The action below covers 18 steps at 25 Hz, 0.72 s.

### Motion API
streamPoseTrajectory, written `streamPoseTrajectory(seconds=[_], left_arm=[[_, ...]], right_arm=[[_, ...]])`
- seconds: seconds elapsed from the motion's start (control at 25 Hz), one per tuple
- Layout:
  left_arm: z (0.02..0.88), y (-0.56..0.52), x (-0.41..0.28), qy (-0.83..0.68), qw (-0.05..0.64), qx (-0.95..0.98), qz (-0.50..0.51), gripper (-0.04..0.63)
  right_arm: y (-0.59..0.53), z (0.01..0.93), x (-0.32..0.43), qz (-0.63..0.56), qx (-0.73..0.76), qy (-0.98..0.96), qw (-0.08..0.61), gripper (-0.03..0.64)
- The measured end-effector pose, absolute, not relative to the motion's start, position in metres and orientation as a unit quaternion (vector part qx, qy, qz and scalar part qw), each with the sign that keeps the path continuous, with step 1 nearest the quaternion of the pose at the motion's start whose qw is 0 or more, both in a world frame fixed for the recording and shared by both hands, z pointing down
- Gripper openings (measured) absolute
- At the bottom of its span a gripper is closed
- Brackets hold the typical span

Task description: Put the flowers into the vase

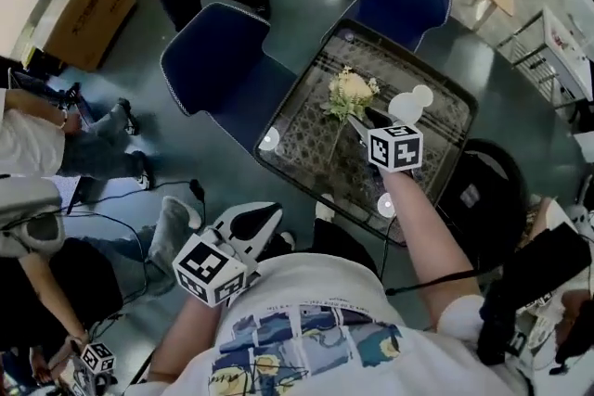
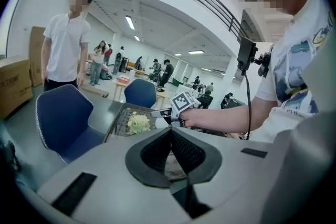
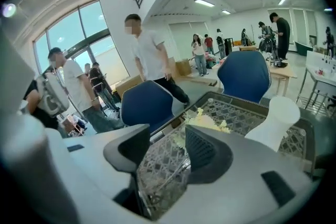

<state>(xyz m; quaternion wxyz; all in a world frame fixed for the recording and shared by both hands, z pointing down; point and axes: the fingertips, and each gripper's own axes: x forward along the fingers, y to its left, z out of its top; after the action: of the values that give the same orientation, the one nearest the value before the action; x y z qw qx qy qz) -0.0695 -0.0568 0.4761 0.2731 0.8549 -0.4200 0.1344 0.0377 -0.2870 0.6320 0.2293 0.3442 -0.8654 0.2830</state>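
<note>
Nearest the head camera, the left claw (image 2: 170,134) is held close to the body, its jaws pressed together on nothing. Farther off, over the tabletop (image 1: 306,144), the right claw (image 3: 166,145) is spread, and the stems are seen through its gap but not pinched. The flowers (image 1: 351,93) are laid flat on the tabletop, just left of the white vase (image 1: 408,107) (upright, no flowers seen in it). Grasp, lift and insertion are all judged to remain.

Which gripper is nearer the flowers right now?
Right. The right gripper hovers over the table, just beside the flowers. The left gripper is back by the person's torso, off the table.
</note>
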Motion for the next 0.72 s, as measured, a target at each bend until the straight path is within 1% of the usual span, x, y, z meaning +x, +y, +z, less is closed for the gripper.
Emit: streamPoseTrajectory(seconds=[0.16, 0.32, 0.72], left_arm=[[0.478, -0.071, -0.079, -0.442, 0.283, 0.84, 0.139, 0.009], [0.475, -0.083, -0.103, -0.457, 0.287, 0.828, 0.152, 0.009], [0.477, -0.092, -0.162, -0.472, 0.298, 0.812, 0.169, 0.009]], right_arm=[[-0.347, 0.67, 0.037, 0.305, 0.372, -0.844, 0.239, 0.216], [-0.392, 0.696, 0.038, 0.319, 0.408, -0.818, 0.249, 0.236], [-0.434, 0.77, 0.039, 0.422, 0.445, -0.753, 0.24, 0.247]])
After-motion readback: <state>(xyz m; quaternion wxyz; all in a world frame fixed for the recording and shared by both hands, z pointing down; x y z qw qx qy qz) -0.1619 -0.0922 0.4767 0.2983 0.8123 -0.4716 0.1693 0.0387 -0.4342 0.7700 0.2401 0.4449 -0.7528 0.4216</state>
